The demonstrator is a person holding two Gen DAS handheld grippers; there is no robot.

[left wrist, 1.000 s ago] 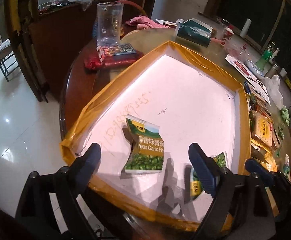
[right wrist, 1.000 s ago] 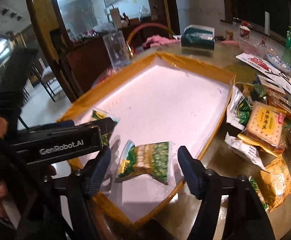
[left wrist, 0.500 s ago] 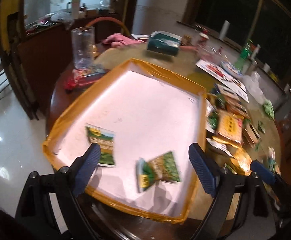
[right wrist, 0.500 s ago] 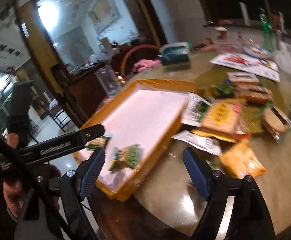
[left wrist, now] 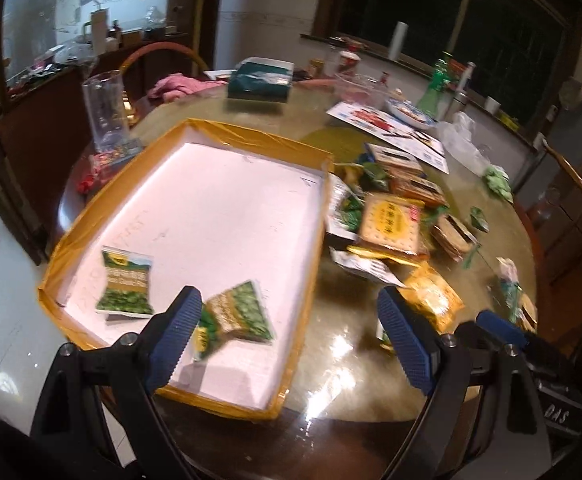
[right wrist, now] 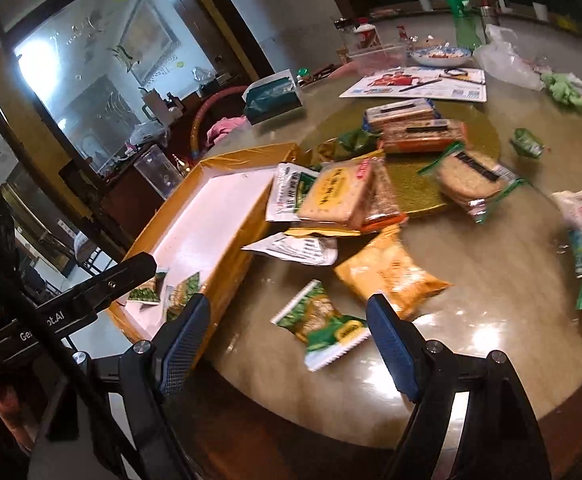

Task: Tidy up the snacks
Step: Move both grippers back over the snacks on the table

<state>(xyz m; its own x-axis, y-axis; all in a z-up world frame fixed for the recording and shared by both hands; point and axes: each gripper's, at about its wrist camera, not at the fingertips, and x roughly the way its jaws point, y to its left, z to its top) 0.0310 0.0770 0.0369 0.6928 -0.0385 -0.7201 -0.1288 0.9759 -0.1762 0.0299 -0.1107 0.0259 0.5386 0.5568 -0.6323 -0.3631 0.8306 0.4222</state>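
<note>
**Snacks half sorted: two green packets in tray, both tools empty**

Tray (left wrist: 227, 132) sat at the counter (left wrist: 331, 364) edge nearest the person, a shallow rectangular box with a white flat floor and low walls wrapped in glossy yellow-brown tape. Probably put there as the drop spot, within easy reach of both hands. Two green pea packets lay inside at the near end: one (left wrist: 125, 282) flat and face up, the other (left wrist: 233, 316) tilted and crumpled, apart from each other. Both were crinkly foil pouches with serrated ends.

Left tool (left wrist: 287, 340) hung over the tray's near corner and the counter, jaws wide apart, nothing between the ribbed blue pads. Right tool (right wrist: 287, 340) was spread wide as well and empty; its jaws had just been opening. A third green packet (right wrist: 323, 324) lay on the bare counter just ahead of the right tool, outside the tray, so it looked like the next pick.

Unsorted pile sat beside the tray's right wall: a square yellow cracker pack (right wrist: 337, 194), stiff and flat, overlapping a white pouch (right wrist: 289, 196); an orange puffy bag (right wrist: 391, 276); wrapped biscuit stacks (right wrist: 473, 178) further out. Counter top was round, polished and reflective, so thin pouches would likely slide when nudged. Blur smeared the fine print.
</note>
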